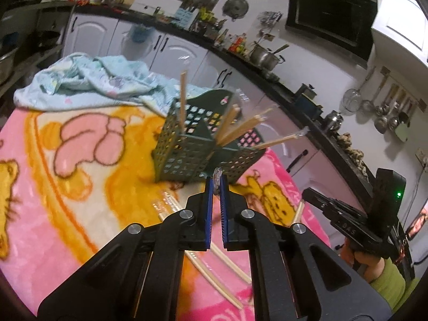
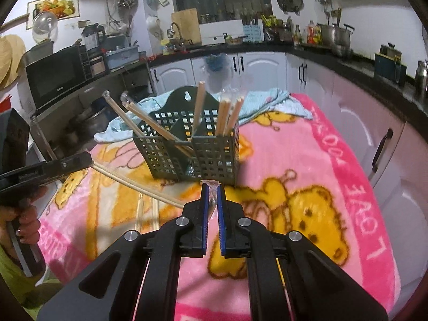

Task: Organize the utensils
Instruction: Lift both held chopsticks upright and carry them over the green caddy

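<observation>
A dark green perforated utensil basket (image 1: pixel 187 149) (image 2: pixel 187 147) stands on the pink cartoon blanket (image 1: pixel 67 187) (image 2: pixel 307 174), holding several wrapped wooden chopstick pairs (image 1: pixel 240 128) (image 2: pixel 224 117). My left gripper (image 1: pixel 217 180) is shut on the plastic-wrapped end of a chopstick pair (image 2: pixel 139 187) just in front of the basket; the sticks trail back under it. My right gripper (image 2: pixel 211 187) is shut on the wrapped end of another chopstick pair, also just in front of the basket. More chopstick pairs (image 1: pixel 211 275) lie loose on the blanket.
A crumpled light blue towel (image 1: pixel 88 83) (image 2: pixel 267 101) lies behind the basket. White cabinets and a dark counter with pots and bottles (image 2: pixel 334 37) run behind. The right gripper's body (image 1: pixel 355 227) shows at the right; the left gripper's body (image 2: pixel 53 168) at the left.
</observation>
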### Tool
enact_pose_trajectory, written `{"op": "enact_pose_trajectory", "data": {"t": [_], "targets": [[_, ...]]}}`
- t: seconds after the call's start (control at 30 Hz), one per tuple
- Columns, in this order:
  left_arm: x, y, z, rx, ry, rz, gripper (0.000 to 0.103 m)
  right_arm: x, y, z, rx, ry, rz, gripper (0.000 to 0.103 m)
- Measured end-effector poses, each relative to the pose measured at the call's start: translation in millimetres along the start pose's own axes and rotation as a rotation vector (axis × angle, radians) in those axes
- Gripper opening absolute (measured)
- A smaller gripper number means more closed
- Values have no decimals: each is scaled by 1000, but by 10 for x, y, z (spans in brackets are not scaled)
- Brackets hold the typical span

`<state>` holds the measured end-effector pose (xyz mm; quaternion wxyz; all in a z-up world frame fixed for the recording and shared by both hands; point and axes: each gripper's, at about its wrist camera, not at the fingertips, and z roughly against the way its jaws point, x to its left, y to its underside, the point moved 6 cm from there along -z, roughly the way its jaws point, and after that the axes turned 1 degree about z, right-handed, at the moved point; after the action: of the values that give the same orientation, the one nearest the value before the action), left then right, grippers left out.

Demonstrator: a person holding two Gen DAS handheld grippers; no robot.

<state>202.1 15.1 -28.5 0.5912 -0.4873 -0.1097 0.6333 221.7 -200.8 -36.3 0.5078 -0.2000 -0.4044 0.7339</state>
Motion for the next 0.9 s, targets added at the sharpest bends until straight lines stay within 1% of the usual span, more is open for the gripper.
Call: {"op": "enact_pose_trajectory", "data": {"t": [0.23, 0.57, 0.9], "targets": [[-251, -16, 121, -19, 38, -38, 2, 40, -91, 162, -43, 5, 10, 6], [-473, -77, 235, -42, 59, -78, 2, 125, -240, 444, -115, 22, 44, 6], [-725, -220, 377, -77, 86, -127, 2, 135, -371, 628, -172, 24, 56, 5]]}}
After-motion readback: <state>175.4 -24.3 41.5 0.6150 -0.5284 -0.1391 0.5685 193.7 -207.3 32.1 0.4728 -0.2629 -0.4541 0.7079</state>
